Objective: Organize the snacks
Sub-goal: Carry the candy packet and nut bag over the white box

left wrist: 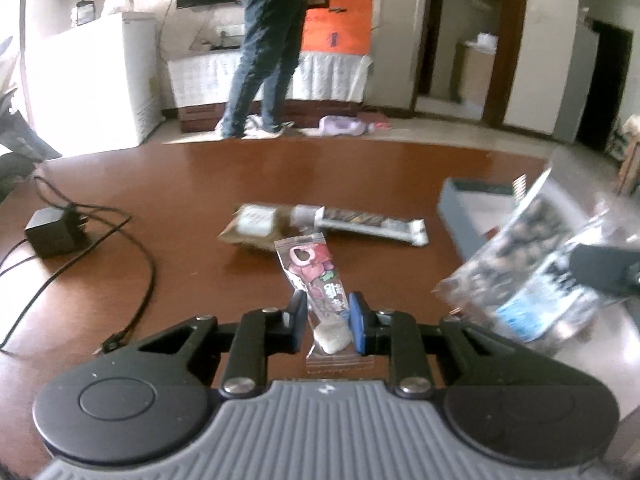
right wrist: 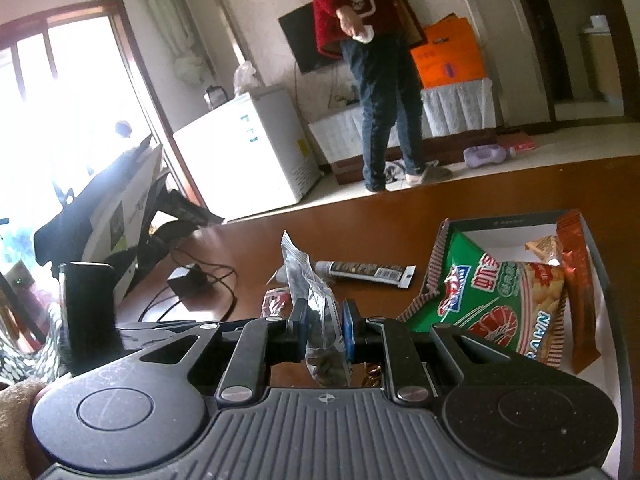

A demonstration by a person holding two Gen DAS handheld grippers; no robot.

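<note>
Your left gripper (left wrist: 328,316) pinches a pink snack packet (left wrist: 314,280); your right gripper (right wrist: 324,322) clamps a clear snack bag (right wrist: 316,308) beside the box (right wrist: 520,222).

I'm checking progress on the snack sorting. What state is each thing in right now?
left gripper: shut on the pink snack packet.
right gripper: shut on the clear snack bag.
grey box: open, holding packets.
green prawn cracker bag: leaning in the box.
long dark bar: lying flat on the table.
brown packet: flat on the table.
</note>
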